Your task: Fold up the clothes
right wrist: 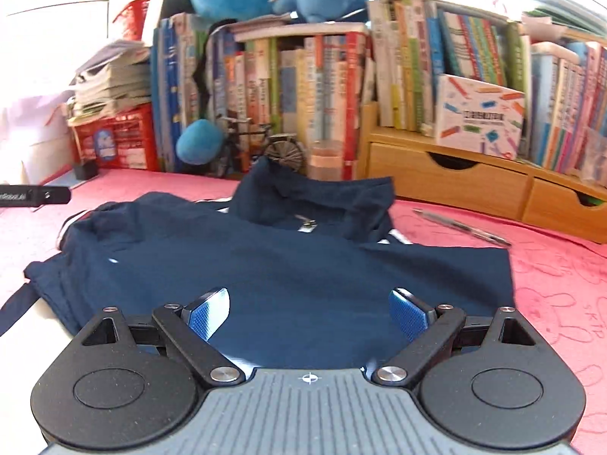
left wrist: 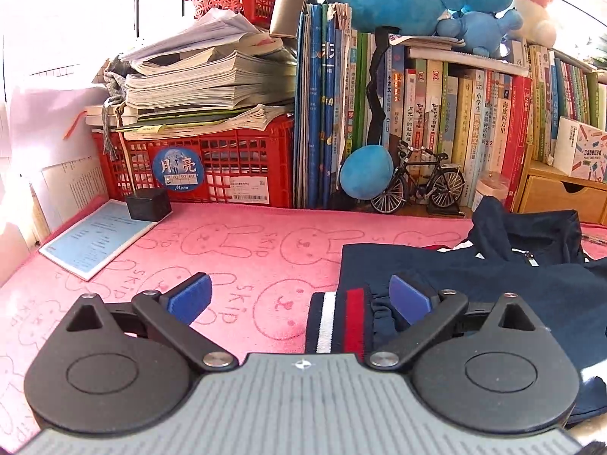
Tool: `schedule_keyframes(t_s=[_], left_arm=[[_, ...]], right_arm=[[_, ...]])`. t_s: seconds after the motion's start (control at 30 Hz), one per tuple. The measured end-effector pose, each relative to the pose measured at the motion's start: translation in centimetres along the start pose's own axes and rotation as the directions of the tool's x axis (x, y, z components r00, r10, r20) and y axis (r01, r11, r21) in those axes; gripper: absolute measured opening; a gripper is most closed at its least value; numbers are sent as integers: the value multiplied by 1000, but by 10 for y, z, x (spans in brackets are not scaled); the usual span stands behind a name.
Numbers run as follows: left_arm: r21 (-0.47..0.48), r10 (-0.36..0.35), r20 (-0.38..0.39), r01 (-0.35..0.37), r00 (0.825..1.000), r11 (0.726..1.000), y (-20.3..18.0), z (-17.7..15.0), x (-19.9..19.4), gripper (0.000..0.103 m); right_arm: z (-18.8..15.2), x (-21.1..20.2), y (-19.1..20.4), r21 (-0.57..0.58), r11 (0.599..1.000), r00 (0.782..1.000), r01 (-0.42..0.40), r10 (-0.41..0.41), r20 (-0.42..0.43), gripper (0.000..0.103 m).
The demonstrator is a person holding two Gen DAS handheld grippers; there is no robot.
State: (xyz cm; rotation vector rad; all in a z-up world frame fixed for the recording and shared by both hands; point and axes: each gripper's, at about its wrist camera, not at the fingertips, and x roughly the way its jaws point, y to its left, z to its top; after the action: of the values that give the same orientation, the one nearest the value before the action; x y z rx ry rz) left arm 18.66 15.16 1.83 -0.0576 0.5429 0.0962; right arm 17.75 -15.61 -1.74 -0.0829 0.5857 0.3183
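Blue pads spread wide on my left gripper (left wrist: 299, 297), its jaws straddling the striped cuff (left wrist: 337, 322) at the navy jacket's (left wrist: 493, 288) near left edge. My right gripper (right wrist: 309, 314) is equally wide, empty, over the jacket's near hem. Bare pink bunny towel (left wrist: 235, 250) runs left to a booklet (left wrist: 95, 239); a pen (right wrist: 461, 226) lies far right.

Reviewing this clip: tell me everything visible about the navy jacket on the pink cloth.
The navy jacket lies spread, partly folded, on the pink rabbit-print cloth. Soft knit-looking fabric, collar standing rumpled at the far end, silver zipper pull below it. A ribbed cuff with white and red stripes lies between the open left gripper fingers. The open right gripper hovers over the body; contact unclear.
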Motion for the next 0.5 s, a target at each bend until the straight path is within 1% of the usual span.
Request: schedule_keyframes(t_s=[0.07,0.17,0.23,0.27,0.3,0.33,0.37,0.43,0.5], left_arm=[[15,-8,3,8,1000,1000,-4,4,-2,97],[125,-109,1,108,994,986,-31,-11,-11,97],[199,-174,-6,171,985,965,-49,-21,-18,97],[263,-156,-15,154,988,952,-57,-28,-15,96],[322,-112,-23,113,993,940,-63,-36,-9,96],[321,-87,-45,97,995,942,-56,-41,-2,95],[321,-62,-68,80,996,944,-50,-45,5,94],[321,-13,-112,48,994,946,-36,-54,18,96],[257,-20,-132,54,991,965,-15,-52,21,100]], right_arm=[[0,7,13,0,1000,999,-25,25,-22,92],[-6,8,15,20,996,995,-84,85,-56,92],[-13,4,16,-23,998,994,-66,63,-85,92],[-17,1,15,-48,998,994,-51,46,-97,92],[-23,-3,11,-83,996,995,-22,13,-102,92],[-29,-8,5,-103,995,994,3,-14,-106,93],[-34,-12,-6,-83,996,994,20,-29,-108,94],[-46,-20,-29,-43,998,992,53,-58,-114,94],[-57,-29,-52,-3,996,989,86,-86,-121,95]])
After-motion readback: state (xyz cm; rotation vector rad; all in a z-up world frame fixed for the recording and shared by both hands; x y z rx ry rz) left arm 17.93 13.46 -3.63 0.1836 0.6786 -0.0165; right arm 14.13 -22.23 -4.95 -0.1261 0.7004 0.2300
